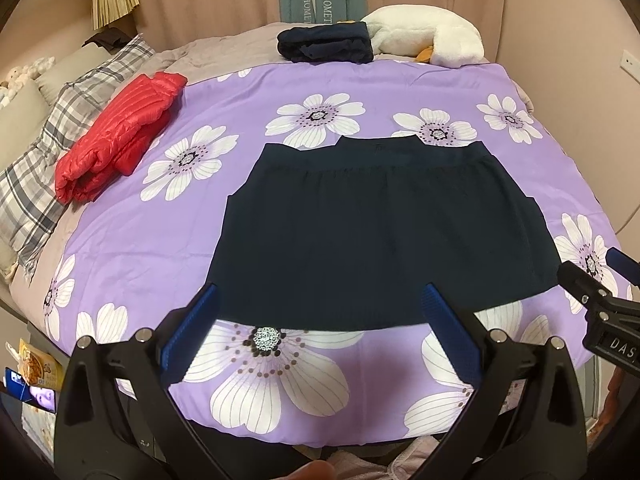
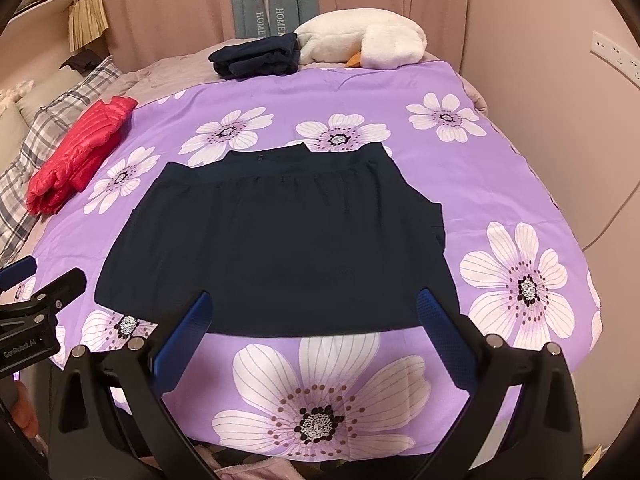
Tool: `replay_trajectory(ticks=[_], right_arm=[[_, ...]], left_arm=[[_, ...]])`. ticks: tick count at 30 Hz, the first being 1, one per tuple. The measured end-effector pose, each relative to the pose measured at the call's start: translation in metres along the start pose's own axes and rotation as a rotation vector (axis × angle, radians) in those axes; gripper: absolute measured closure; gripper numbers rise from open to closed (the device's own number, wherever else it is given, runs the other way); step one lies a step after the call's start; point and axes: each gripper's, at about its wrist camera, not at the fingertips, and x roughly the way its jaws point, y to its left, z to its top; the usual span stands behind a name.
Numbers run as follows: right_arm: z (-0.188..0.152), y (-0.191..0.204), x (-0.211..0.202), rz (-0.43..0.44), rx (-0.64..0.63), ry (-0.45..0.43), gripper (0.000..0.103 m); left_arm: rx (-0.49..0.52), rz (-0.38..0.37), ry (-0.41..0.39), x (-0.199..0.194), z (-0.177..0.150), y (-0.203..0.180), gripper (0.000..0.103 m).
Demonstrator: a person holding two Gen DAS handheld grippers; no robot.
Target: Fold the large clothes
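Observation:
A dark navy garment (image 1: pixel 372 232) (image 2: pixel 288 240) lies flat on the purple flowered bedspread (image 1: pixel 168 216) (image 2: pixel 480 168), sides folded in, collar end far from me. My left gripper (image 1: pixel 322 300) hovers open over its near hem, nothing between the blue pads. My right gripper (image 2: pixel 314 308) is open too, above the same hem further right. Each gripper shows at the edge of the other's view: the right gripper (image 1: pixel 600 284) and the left gripper (image 2: pixel 36 280).
A folded red puffer jacket (image 1: pixel 120 132) (image 2: pixel 76 152) lies at the left by a plaid pillow (image 1: pixel 48 160). A folded navy pile (image 1: pixel 326 44) (image 2: pixel 256 58) and a white plush toy (image 1: pixel 424 36) (image 2: pixel 360 38) sit at the far edge. Walls close the right side.

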Motion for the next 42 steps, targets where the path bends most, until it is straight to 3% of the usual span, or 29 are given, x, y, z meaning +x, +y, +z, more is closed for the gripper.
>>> replay_trajectory(ticks=[42], right_arm=[[-0.0019,-0.0057,-0.0015,-0.002,0.015,0.012,0.001]], left_arm=[[-0.015,0.002,0.002,-0.0018,-0.0013,0.0047,0.002]])
